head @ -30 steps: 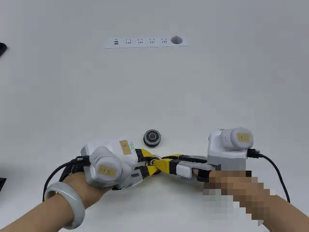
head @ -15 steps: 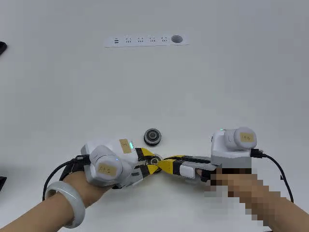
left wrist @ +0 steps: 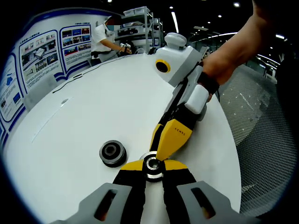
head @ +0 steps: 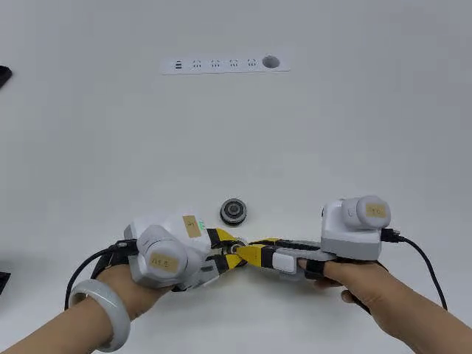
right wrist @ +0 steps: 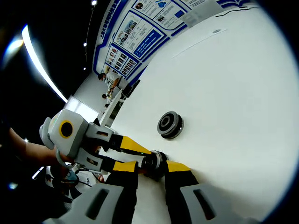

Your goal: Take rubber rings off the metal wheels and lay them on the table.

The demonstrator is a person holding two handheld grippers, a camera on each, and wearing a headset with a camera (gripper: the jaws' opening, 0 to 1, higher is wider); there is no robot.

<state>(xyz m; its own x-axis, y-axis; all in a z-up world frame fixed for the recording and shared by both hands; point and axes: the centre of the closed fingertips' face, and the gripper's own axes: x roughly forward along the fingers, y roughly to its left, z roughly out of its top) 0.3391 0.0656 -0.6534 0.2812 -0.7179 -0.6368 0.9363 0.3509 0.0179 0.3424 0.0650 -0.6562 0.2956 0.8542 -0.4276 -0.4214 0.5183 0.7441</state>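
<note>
Left tool and right tool pinching one metal wheel
Their jaws are pressing on it from opposite sides over the bench; a second wheel is lying just beyond.

In the head view the wheel is all but covered by the yellow jaws of the left gripper and right gripper, so whether a rubber ring sits on it cannot be told (the right gripper's jaw overlaps its rim in the left gripper view too). A dark object is cut by the left edge. Print on the posters is too small to read.
</note>
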